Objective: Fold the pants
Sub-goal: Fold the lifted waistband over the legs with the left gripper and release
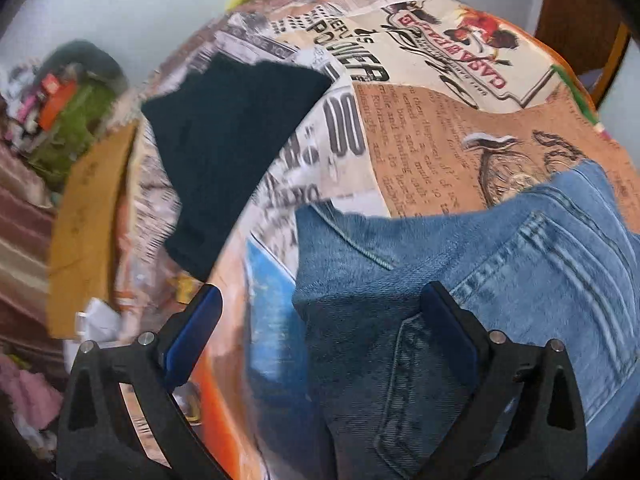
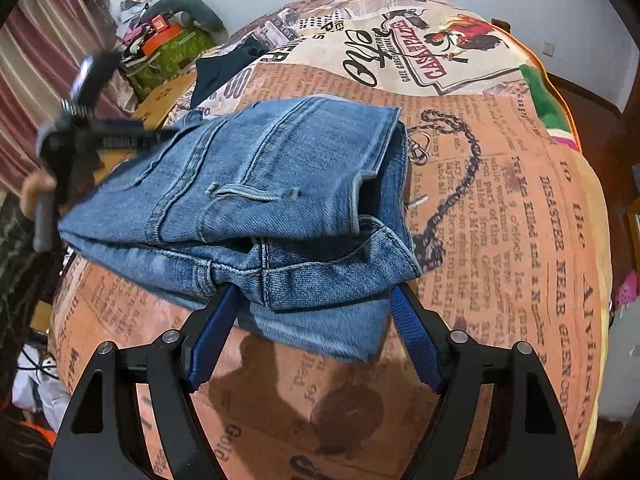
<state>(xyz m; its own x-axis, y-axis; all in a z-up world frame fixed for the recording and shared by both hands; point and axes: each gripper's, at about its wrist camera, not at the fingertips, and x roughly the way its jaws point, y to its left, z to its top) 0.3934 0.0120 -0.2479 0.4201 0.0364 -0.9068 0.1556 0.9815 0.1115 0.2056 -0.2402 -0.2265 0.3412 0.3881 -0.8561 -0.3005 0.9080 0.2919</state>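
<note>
Blue jeans (image 2: 256,200) lie folded in a thick bundle on a bed with a newspaper-print cover (image 2: 500,208). My right gripper (image 2: 314,292) is open, its blue-padded fingers (image 2: 212,340) straddling the near edge of the bundle. In the left wrist view the jeans (image 1: 460,280) fill the lower right. My left gripper (image 1: 320,296) is open and hangs over the bundle's left edge; its right finger (image 1: 452,332) is over the denim, its left finger (image 1: 192,332) over the cover. The left gripper also shows, blurred, in the right wrist view (image 2: 80,140) at the bundle's far left.
A dark folded garment (image 1: 236,148) lies on the bed beyond the jeans. A cardboard piece (image 1: 88,232) and a cluttered green box (image 2: 168,56) stand left of the bed. A striped curtain (image 2: 44,40) hangs at the left. A wooden chair (image 1: 576,20) is at far right.
</note>
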